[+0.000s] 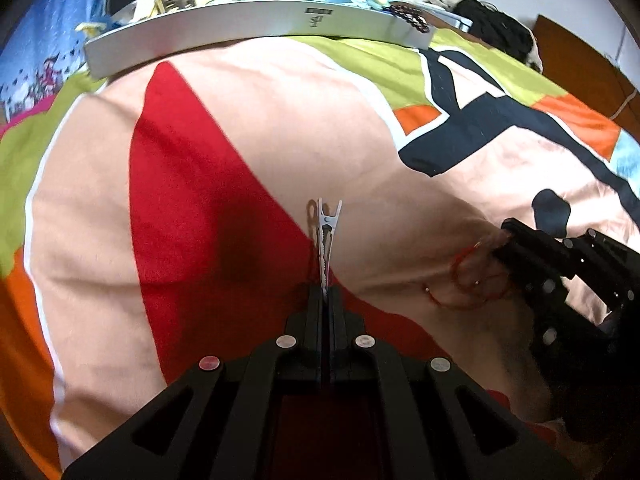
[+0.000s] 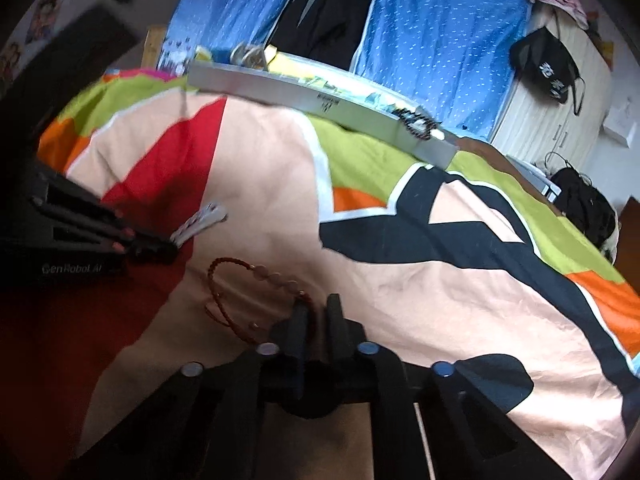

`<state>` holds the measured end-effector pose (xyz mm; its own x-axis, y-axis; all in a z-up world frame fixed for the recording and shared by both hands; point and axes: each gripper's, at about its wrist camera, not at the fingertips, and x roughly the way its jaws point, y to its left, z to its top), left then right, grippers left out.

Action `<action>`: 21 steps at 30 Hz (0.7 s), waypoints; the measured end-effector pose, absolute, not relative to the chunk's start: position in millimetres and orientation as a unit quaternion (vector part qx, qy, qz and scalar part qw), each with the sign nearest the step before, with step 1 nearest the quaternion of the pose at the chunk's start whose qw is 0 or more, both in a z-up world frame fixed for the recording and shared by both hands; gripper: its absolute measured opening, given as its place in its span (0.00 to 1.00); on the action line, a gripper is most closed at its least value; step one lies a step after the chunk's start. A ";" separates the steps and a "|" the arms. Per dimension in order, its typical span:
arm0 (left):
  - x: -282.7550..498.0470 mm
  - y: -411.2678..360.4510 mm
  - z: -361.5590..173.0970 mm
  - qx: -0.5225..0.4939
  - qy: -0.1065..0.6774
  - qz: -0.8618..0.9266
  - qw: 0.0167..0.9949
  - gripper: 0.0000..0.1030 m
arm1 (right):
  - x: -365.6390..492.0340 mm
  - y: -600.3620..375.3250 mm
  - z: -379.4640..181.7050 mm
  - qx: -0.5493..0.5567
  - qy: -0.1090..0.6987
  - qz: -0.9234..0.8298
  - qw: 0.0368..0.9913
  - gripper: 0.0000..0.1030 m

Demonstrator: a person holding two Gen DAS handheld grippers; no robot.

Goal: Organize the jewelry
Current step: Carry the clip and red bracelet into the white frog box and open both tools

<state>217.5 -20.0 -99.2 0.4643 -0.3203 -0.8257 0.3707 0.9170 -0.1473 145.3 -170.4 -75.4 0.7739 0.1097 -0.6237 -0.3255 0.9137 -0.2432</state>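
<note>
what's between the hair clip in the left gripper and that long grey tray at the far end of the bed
Nothing visible. The left gripper holds the silver hair clip; only bare bedspread lies between it and the grey tray. The red cord bracelet sits off to the right.

"GenRobot AI" stands on the left tongs (image 2: 154,246); the tray's (image 2: 280,88) mark is unreadable.

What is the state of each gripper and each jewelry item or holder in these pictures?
left gripper: shut on the hair clip.
hair clip: held by one end, sticking forward above the bedspread.
right gripper: open, fingers at the bracelet.
red bracelet: lying loose on the bedspread, not gripped.
white tray: resting on the bed, holding small items.
dark bead bracelet: draped on the tray's corner.
</note>
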 end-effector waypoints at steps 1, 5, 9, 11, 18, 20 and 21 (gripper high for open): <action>216.9 -19.2 -99.1 0.021 0.477 -0.202 0.855 0.00 | 145.6 -173.5 -73.9 -0.162 0.315 0.119 0.928 0.05; 215.9 -13.0 -96.7 0.003 0.473 -0.206 0.856 0.00 | 144.9 -183.0 -68.5 -0.134 0.310 0.116 0.934 0.04; 214.3 -10.4 -90.6 -0.014 0.459 -0.209 0.863 0.00 | 146.8 -185.6 -69.3 -0.124 0.317 0.116 0.933 0.04; 212.7 -10.3 -86.4 -0.010 0.452 -0.204 0.868 0.00 | 148.6 -185.2 -70.4 -0.122 0.322 0.120 0.931 0.04; 212.3 -16.0 -76.7 0.006 0.425 -0.193 0.884 0.00 | 153.8 -193.1 -66.4 -0.087 0.335 0.146 0.927 0.04; 214.3 -16.6 -70.3 0.008 0.414 -0.193 0.889 0.00 | 163.8 -200.6 -57.5 -0.058 0.340 0.153 0.926 0.04; 216.1 -16.7 -64.9 0.008 0.406 -0.192 0.893 0.00 | 168.2 -203.0 -53.6 -0.049 0.341 0.154 0.926 0.04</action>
